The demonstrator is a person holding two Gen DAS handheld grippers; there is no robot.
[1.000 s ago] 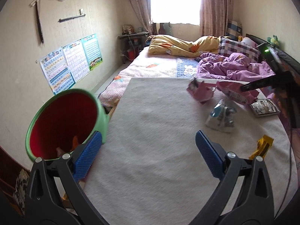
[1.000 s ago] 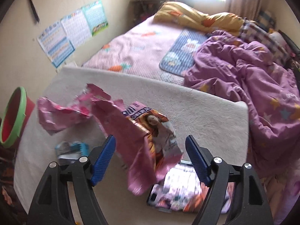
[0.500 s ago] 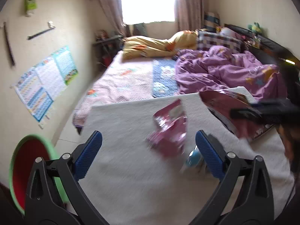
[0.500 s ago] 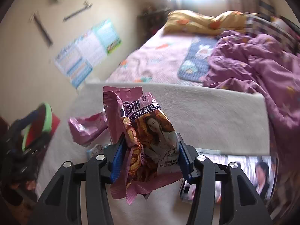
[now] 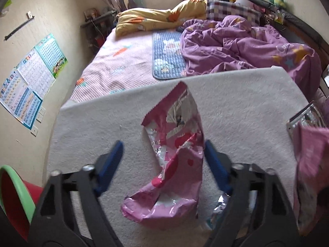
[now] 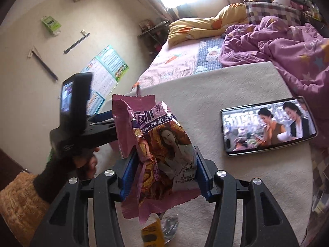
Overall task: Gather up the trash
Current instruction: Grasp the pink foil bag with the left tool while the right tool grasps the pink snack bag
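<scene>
While the left gripper (image 5: 162, 158) closes, blue pads not yet pressing, a crinkled glossy pink foil wrapper (image 5: 172, 160) lies between them on the fuzzy white mat (image 5: 92, 140), bin rim at eight o'clock, right gripper (image 6: 164, 173) pinching a printed mauve snack bag (image 6: 160, 156).

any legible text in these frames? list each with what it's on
"心料更足": snack wrapper held in the right gripper, partly cut off; its other print too small or creased.
Wall posters: too small to read.
Pink wrapper between the closing left gripper's fingers: no readable text.
Phone: no readable text.
</scene>
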